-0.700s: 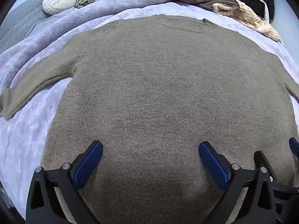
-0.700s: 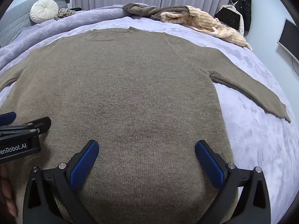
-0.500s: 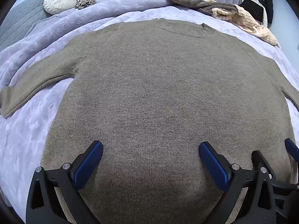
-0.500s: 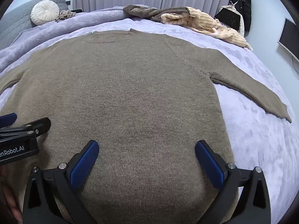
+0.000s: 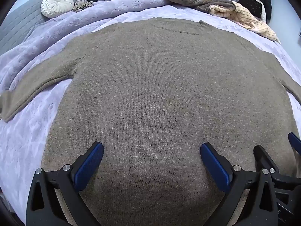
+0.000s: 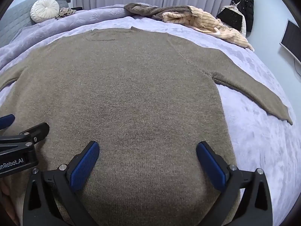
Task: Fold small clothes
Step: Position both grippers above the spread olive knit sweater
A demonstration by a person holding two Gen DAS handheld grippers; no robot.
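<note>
A brown knit sweater (image 5: pixel 160 86) lies flat on a lavender bedspread (image 5: pixel 24 131), neckline far, hem near me, sleeves spread out to both sides. It also fills the right wrist view (image 6: pixel 128 94), with its right sleeve (image 6: pixel 259 92) stretched out over the bedspread. My left gripper (image 5: pixel 151 150) is open and empty, hovering over the sweater's lower body. My right gripper (image 6: pixel 147 148) is open and empty over the lower body, to the right of the left one. The left gripper's body (image 6: pixel 20 146) shows at the left edge of the right wrist view.
A pile of other clothes, brown and cream striped (image 6: pixel 190 17), lies at the far side of the bed. A round white cushion (image 5: pixel 57 3) sits against a grey headboard at far left. Dark garments (image 6: pixel 242 5) hang at far right. A dark screen (image 6: pixel 291 37) is on the right wall.
Both grippers have drawn back slightly toward the hem, still open. The sweater has not moved.
</note>
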